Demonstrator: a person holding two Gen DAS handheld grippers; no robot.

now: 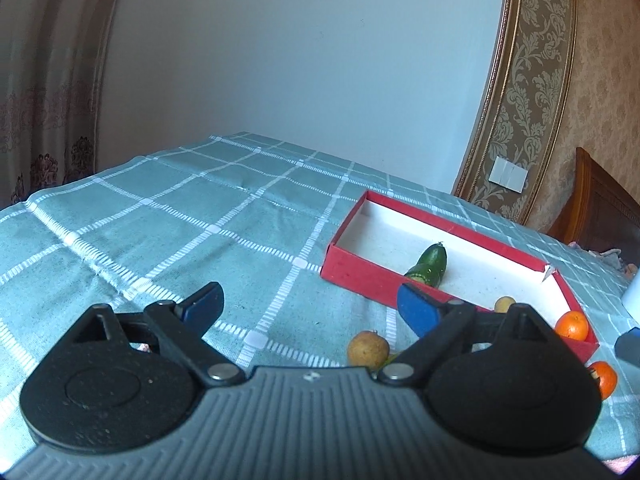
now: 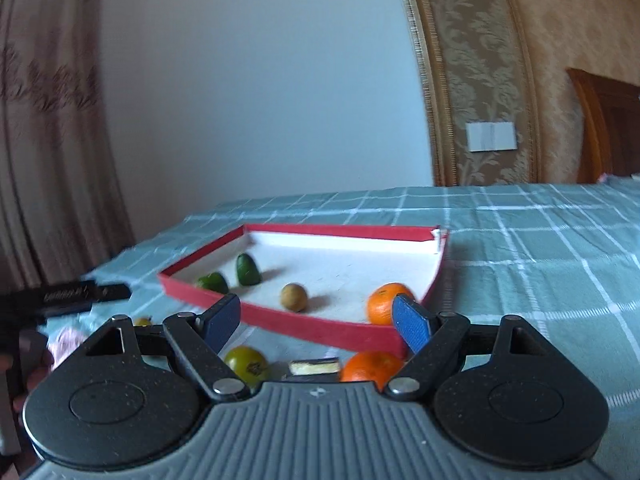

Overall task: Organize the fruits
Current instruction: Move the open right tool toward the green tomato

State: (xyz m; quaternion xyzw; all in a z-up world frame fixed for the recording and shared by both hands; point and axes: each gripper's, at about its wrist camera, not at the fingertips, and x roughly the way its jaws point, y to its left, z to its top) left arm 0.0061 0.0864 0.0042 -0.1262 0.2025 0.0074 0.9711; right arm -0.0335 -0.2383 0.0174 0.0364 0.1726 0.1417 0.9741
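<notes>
Room: pale wall behind, a curtain (image 1: pixel 48 92) on the left, patterned wallpaper (image 1: pixel 532 80) with a white switch plate (image 2: pixel 491 136) on the right.
Table: we see a green checked cloth (image 1: pixel 180 220) covering the whole surface.
Box: a shallow red box (image 2: pixel 320 330) with a white floor sits on the cloth; one far corner (image 2: pixel 438 236) looks torn open.
Inside the box: from the right wrist we count two dark green pieces (image 2: pixel 249 269) and (image 2: pixel 214 282) near the left wall, a small brown fruit (image 2: pixel 294 297) in the middle, and an orange (image 2: pixel 390 303) at the near right.
Left view of the box: a green piece (image 1: pixel 428 264) lies by the near wall, and the orange (image 1: pixel 572 325) sits in the near corner.
Outside the box: a second orange (image 2: pixel 372 366), a green round fruit (image 2: pixel 246 362) and a small flat dark-and-cream block (image 2: pixel 314 367) lie on the cloth just before the near wall; a brown fruit (image 1: pixel 368 349) rests beside the box in the left view.
Left gripper (image 1: pixel 310 306): we hold it above the cloth with its blue pads spread wide, nothing between them.
Right gripper (image 2: pixel 318 318): also spread wide and holding nothing, aimed at the near wall of the box.
Blur: the right view is smeared, so we cannot name the green items with certainty.
</notes>
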